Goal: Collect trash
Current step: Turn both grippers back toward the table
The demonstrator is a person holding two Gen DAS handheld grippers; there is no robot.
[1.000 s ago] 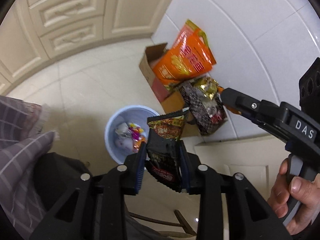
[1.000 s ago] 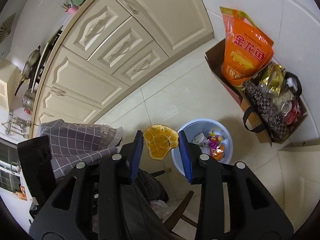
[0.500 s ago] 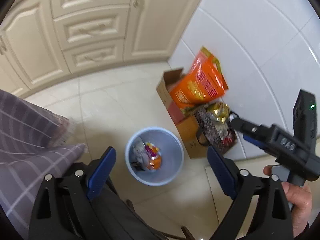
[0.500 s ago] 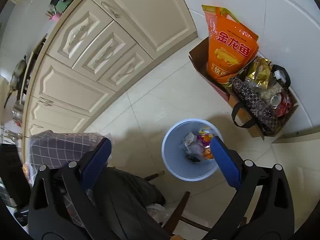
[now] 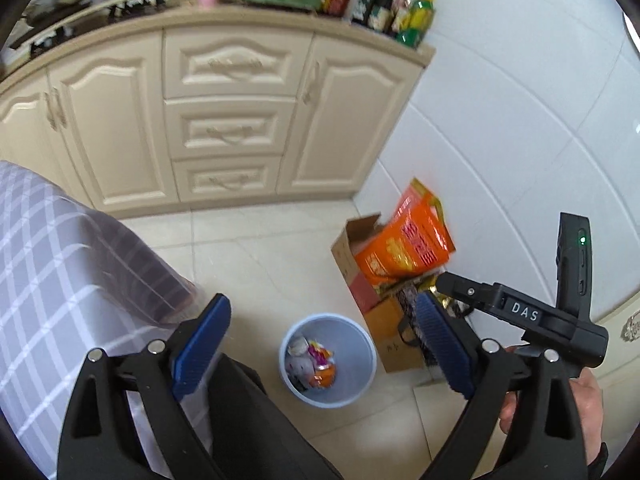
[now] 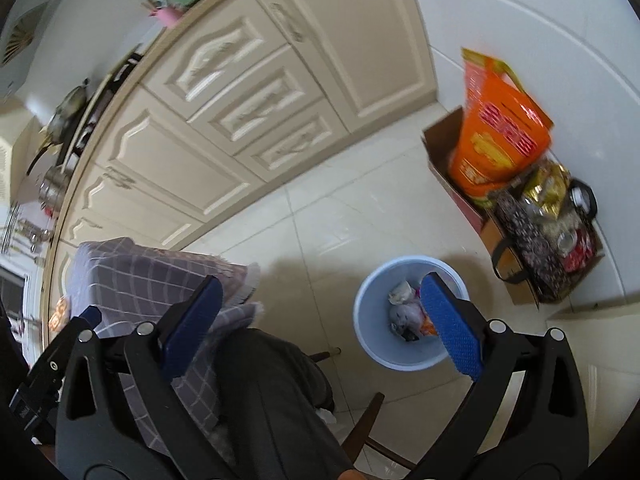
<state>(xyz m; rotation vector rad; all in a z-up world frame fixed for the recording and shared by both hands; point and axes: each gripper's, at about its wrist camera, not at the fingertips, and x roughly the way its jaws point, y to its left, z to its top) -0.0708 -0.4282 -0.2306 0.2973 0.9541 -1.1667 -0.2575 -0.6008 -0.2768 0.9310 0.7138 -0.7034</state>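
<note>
A pale blue waste bin (image 5: pixel 362 344) stands on the tiled floor with crumpled wrappers (image 5: pixel 316 366) inside it. My left gripper (image 5: pixel 320 354) hangs high above the bin, jaws wide open, nothing between the blue pads (image 5: pixel 200 344). In the right wrist view the same bin (image 6: pixel 374 344) lies below and to the right, wrappers (image 6: pixel 404 312) in its bottom. My right gripper (image 6: pixel 324 328) is open and empty, its right pad (image 6: pixel 450 324) over the bin. The right gripper's black body (image 5: pixel 520 312) shows at the right of the left wrist view, held by a hand (image 5: pixel 588 404).
A cardboard box (image 5: pixel 352 256) with an orange bag (image 5: pixel 404 248) and a patterned tote (image 6: pixel 532 236) stand against the white tiled wall. Cream cabinets (image 5: pixel 228 120) run along the back. A checked cloth (image 5: pixel 48 280) covers a table at left. Dark trouser legs (image 6: pixel 272 400) are below.
Both grippers opened and let go of their trash: the dark snack wrapper and the orange peel are gone from the jaws. Both hands rose away from the bin, the left one much more.
</note>
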